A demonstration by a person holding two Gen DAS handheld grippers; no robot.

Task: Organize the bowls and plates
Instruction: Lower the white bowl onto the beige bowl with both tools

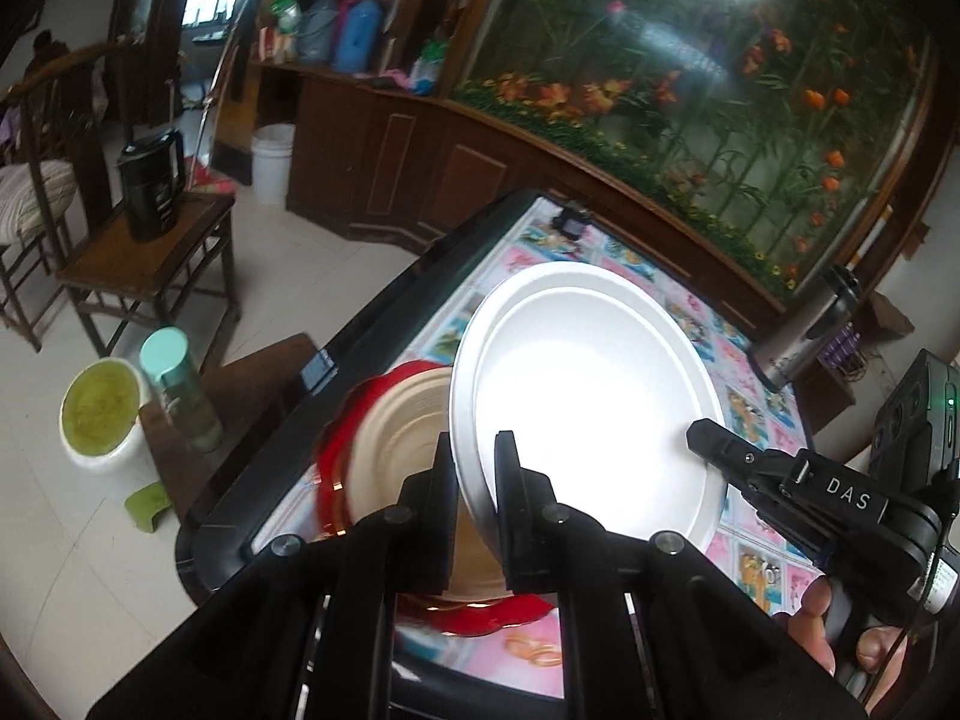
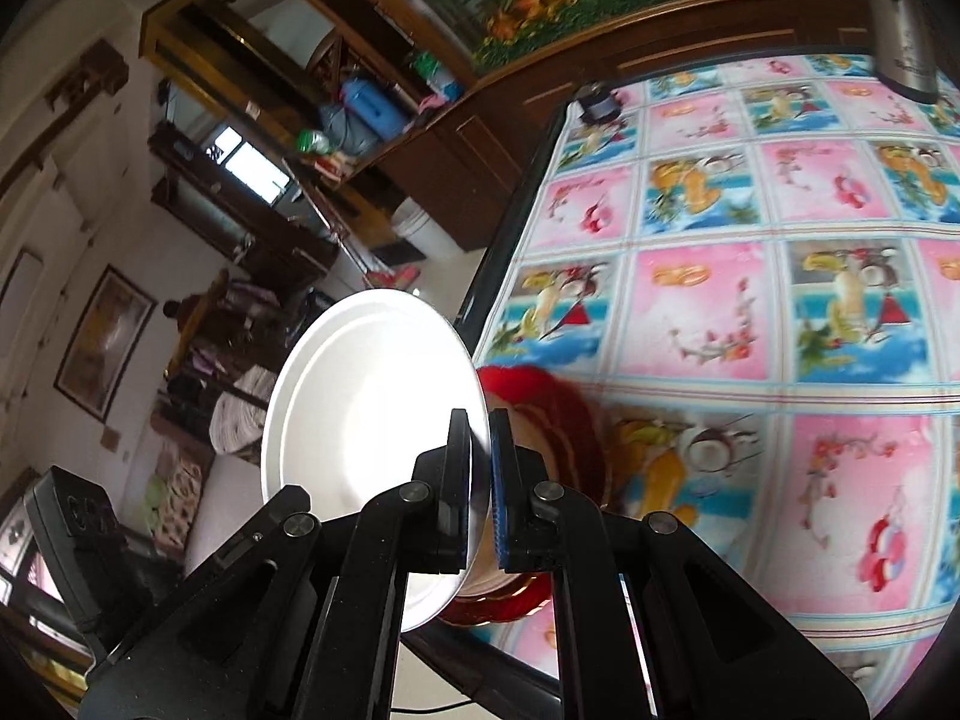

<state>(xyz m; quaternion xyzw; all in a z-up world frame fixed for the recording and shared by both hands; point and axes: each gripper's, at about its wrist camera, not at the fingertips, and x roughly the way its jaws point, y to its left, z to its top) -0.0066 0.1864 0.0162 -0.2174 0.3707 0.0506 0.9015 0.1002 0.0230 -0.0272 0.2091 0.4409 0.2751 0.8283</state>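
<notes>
Both grippers, left gripper point(image 1: 474, 468) and right gripper point(image 2: 480, 450), have jaws clamped on the white plate point(image 1: 588, 396) rim above the red plate point(image 1: 336, 468); looks light, stiff, slippery, so opposite rims seem best.

Black kettle point(image 1: 151, 183) on wooden stool point(image 1: 147, 252); steel flask point(image 1: 807, 330) on patterned tablecloth point(image 2: 750, 300).

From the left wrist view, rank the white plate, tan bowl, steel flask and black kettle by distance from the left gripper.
1. White plate, between the left gripper's jaws.
2. Tan bowl, just below-left.
3. Steel flask, far right on the table.
4. Black kettle, on the stool across the floor.
</notes>
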